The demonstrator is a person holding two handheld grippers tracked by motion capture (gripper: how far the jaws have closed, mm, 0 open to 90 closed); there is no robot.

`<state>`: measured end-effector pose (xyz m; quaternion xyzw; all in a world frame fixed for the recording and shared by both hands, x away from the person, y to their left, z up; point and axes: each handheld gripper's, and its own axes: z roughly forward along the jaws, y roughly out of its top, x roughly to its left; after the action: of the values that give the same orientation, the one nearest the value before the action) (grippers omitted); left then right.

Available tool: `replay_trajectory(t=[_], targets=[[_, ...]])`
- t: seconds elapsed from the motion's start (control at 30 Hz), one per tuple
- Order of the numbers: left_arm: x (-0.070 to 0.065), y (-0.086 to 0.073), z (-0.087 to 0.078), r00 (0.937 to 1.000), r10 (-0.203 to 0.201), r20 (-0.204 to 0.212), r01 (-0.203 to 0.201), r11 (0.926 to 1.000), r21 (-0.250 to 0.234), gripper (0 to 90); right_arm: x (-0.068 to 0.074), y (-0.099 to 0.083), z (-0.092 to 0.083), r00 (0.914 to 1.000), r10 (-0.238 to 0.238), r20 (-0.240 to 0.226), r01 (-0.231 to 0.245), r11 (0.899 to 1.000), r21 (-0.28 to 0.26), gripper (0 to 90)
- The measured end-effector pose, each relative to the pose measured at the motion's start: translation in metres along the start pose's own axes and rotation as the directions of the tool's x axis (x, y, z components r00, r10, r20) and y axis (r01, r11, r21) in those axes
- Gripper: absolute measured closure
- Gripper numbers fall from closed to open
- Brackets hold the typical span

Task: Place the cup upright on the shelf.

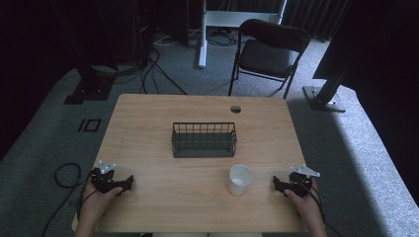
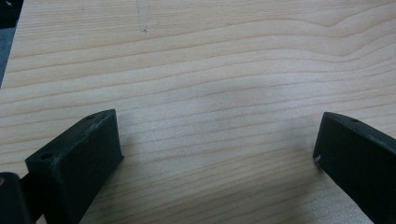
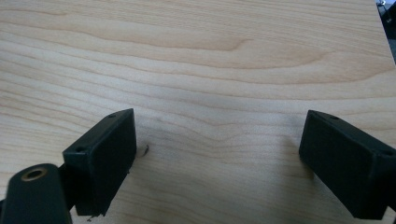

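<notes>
1. My left gripper [image 1: 129,181] rests on the table [image 1: 163,197] near its left front corner, jaws spread wide with bare wood between them.
2. My right gripper [image 1: 276,183] rests near the right front corner, jaws likewise released and holding nothing.
3. A white cup [image 1: 240,179] stands upright between the two, nearer my right gripper but apart from it.
4. A dark wire basket [image 1: 203,140] sits mid-table, beyond the cup.
5. A folding chair [image 1: 267,54] stands past the far edge.
</notes>
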<state>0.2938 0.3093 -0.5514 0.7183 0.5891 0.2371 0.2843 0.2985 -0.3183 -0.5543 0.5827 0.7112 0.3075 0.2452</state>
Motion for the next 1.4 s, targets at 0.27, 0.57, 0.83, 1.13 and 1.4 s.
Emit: replay_trajectory(t=[0.27, 0.57, 0.83, 1.13, 1.4], targets=[[0.0000, 0.0000, 0.0001, 1.0000, 0.000, 0.000, 0.000, 1.0000, 0.000, 1.1, 0.0000, 0.0000, 0.0000, 1.0000, 0.000, 0.000, 0.000, 1.000, 0.000, 10.7], [0.0001, 0.0000, 0.0000, 1.0000, 0.000, 0.000, 0.000, 1.0000, 0.001, 1.1, 0.0000, 0.0000, 0.0000, 1.0000, -0.001, 0.000, 0.001, 1.000, 0.000, 10.7], [-0.0001, 0.0001, -0.0001, 1.0000, 0.001, 0.000, -0.001, 1.0000, 0.000, 1.2, 0.0000, 0.0000, 0.0000, 1.0000, 0.000, 0.000, 0.000, 1.000, 0.000, 10.7], [0.0007, -0.0032, -0.0036, 0.9993, 0.036, 0.007, -0.036, 0.9993, -0.007, 1.2, -0.0001, 0.0005, 0.0004, 1.0000, -0.002, -0.003, 0.002, 1.000, 0.001, 10.6], [-0.0040, 0.0018, -0.0084, 0.9980, 0.062, 0.009, -0.062, 0.9979, -0.017, 1.2, -0.0001, 0.0005, 0.0004, 1.0000, -0.002, -0.003, 0.002, 1.000, 0.001, 10.7]])
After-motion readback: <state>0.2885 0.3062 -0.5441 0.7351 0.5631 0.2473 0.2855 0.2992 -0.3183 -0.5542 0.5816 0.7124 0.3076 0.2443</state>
